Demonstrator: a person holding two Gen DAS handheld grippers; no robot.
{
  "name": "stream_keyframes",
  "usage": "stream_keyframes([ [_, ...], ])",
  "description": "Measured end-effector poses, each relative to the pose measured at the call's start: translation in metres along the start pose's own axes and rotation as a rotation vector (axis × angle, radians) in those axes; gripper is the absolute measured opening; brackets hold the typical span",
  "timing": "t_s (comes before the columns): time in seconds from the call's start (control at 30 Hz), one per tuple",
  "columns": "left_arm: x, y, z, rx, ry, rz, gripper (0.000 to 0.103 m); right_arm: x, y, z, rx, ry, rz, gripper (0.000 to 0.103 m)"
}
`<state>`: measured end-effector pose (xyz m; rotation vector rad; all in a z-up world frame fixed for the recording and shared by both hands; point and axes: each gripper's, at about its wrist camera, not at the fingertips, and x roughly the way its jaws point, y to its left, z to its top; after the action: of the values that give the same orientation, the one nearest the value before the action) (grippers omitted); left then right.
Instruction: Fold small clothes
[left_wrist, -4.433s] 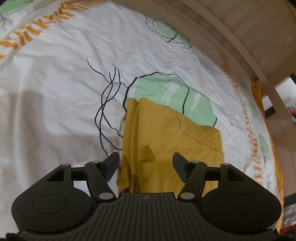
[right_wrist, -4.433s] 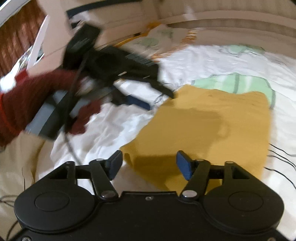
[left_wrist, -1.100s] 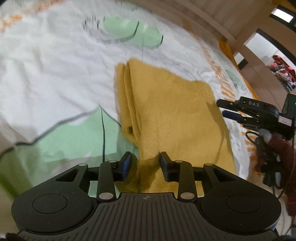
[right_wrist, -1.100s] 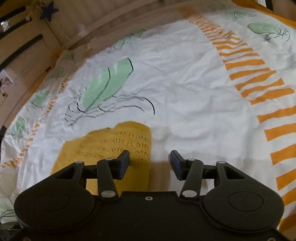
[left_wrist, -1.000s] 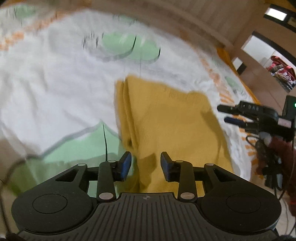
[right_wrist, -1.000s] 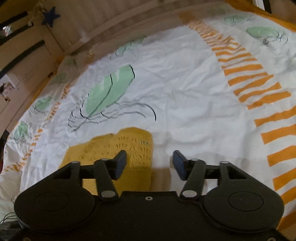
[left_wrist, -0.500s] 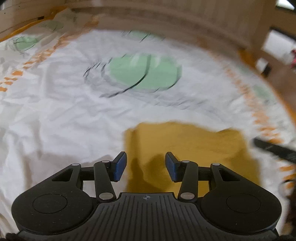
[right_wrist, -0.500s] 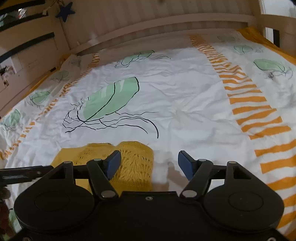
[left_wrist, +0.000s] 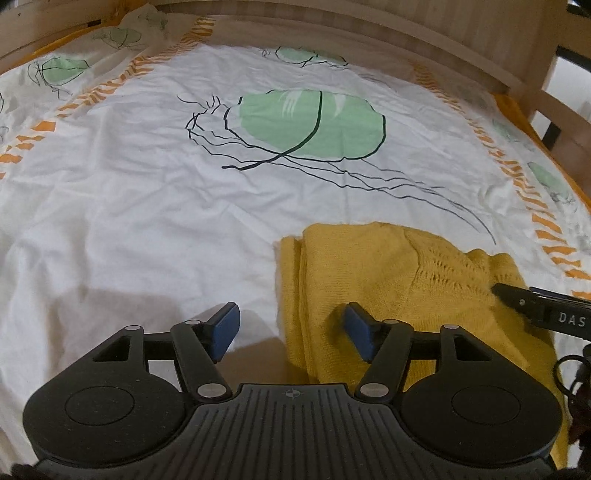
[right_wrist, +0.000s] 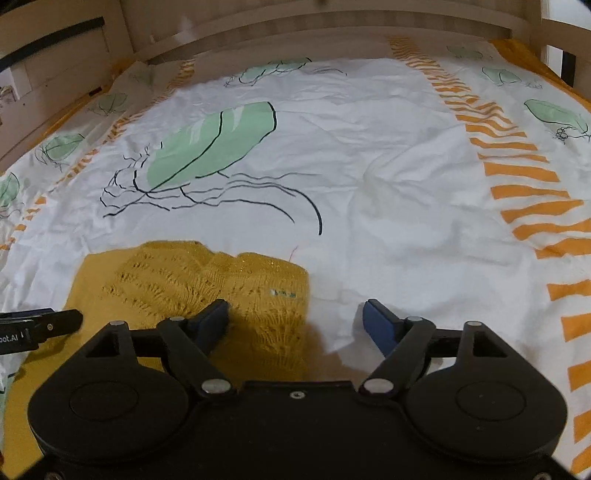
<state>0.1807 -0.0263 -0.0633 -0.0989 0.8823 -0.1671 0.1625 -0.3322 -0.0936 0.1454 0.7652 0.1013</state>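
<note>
The left hand-held gripper (left_wrist: 291, 330) hangs low over the bed with its blue pads apart; its jaws have just been opening, and nothing is pinched between them, only the left edge of the yellow knitted garment (left_wrist: 388, 280) lying under the gap. The right hand-held gripper (right_wrist: 295, 325) is likewise spread wide, its jaws also just opened, straddling the garment's right edge with no cloth pressed by either pad. A second ago both pairs of jaws stood much closer together around the cloth's edges, so the garment appears to have been let go, and it now lies flat as a compact, layered rectangle on the white bedsheet (left_wrist: 147, 206), near the two tools and just this side of the printed green leaf (left_wrist: 310, 125). Judging by the stacked edges along its left side, a fold has been laid down; whether another is wanted, or only smoothing, cannot be told. Beyond the sheet run orange striped bands (right_wrist: 524, 177) and then the wooden bed frame (left_wrist: 369, 29) at the far side. No basket, box or other container is in view.
</note>
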Motion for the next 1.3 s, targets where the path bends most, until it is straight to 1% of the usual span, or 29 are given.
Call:
stream_keyframes([
  [0.1,-0.014,0.002,0.001,-0.018,-0.016,-0.004,0.061,-0.013,-0.003,0.003,0.031,-0.031,0.005,0.081],
  [0.2,-0.039,0.001,0.000,-0.017,-0.064,-0.009,0.061,-0.040,-0.003,0.007,0.043,-0.113,-0.002,0.085],
  [0.23,-0.050,0.000,0.000,-0.015,-0.082,-0.009,0.061,-0.050,-0.003,0.008,0.048,-0.135,-0.001,0.091],
  [0.27,-0.059,-0.002,0.000,-0.011,-0.100,-0.010,0.061,-0.061,-0.002,0.010,0.057,-0.158,0.006,0.096],
  [0.3,-0.069,-0.004,0.000,-0.005,-0.118,-0.013,0.061,-0.071,-0.002,0.011,0.064,-0.179,0.019,0.103],
  [0.4,-0.099,-0.010,0.000,0.009,-0.162,-0.019,0.061,-0.106,0.005,0.011,0.073,-0.237,0.040,0.102],
  [0.5,-0.129,-0.017,-0.001,0.029,-0.199,-0.018,0.061,-0.140,0.014,-0.001,0.092,-0.301,0.041,0.103],
  [0.6,-0.154,-0.024,-0.005,0.057,-0.242,0.015,0.061,-0.160,0.021,-0.015,0.108,-0.310,0.053,0.103],
  [0.73,-0.172,-0.031,-0.016,0.078,-0.267,0.059,0.061,-0.174,0.033,-0.034,0.087,-0.263,0.034,0.103],
  [0.8,-0.173,-0.033,-0.021,0.084,-0.245,0.057,0.061,-0.176,0.038,-0.043,0.076,-0.227,0.026,0.103],
  [0.9,-0.171,-0.033,-0.031,0.088,-0.185,0.029,0.061,-0.179,0.043,-0.055,0.067,-0.179,0.030,0.102],
  [0.97,-0.167,-0.032,-0.040,0.086,-0.151,0.026,0.061,-0.182,0.046,-0.064,0.065,-0.150,0.022,0.102],
  [1.1,-0.158,-0.032,-0.055,0.087,-0.073,0.049,0.061,-0.189,0.051,-0.081,0.075,-0.115,-0.061,0.102],
  [1.2,-0.153,-0.030,-0.066,0.083,-0.030,0.065,0.061,-0.187,0.051,-0.087,0.068,-0.072,-0.125,0.102],
  [1.3,-0.149,-0.026,-0.073,0.070,0.008,0.059,0.061,-0.187,0.053,-0.089,0.055,-0.060,-0.116,0.102],
])
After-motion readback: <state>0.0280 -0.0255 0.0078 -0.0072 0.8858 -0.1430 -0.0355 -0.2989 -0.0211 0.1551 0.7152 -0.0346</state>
